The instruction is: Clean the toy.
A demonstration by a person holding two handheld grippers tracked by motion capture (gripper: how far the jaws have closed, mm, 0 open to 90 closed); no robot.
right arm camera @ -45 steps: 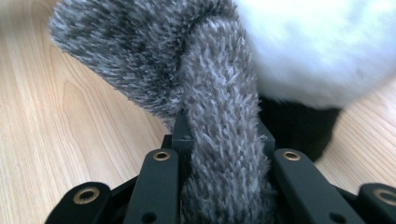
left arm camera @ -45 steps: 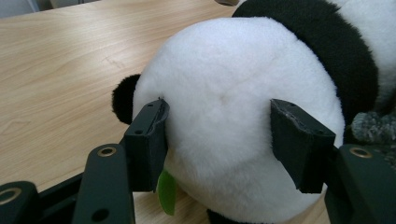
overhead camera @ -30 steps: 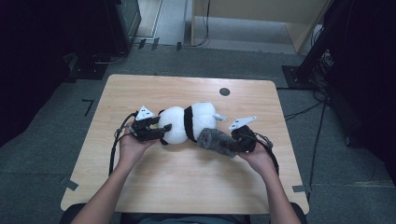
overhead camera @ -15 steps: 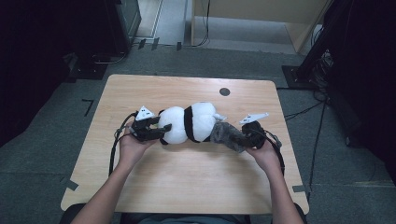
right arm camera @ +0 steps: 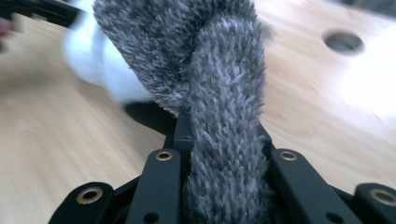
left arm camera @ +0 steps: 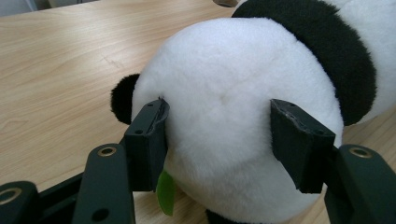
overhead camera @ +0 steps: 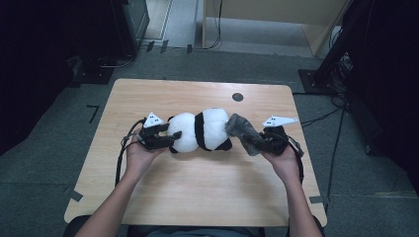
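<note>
Apparently both fingers on plush.

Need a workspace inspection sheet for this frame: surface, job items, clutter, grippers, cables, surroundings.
Surface: wooden table, round hole near the far edge.
Job's things: panda plush lying mid-table; grey fuzzy cloth at its right end.
Clutter: nothing seen.
Grippers: left gripper has its jaws on both sides of the panda's white end, pressing into the fur; right gripper is shut on the cloth, which runs up between its jaws.
Cables: black cable trailing from the left gripper along the forearm; more cables on the floor at right.
Surroundings: grey floor, dark equipment at both sides, tape marks on the floor.
</note>
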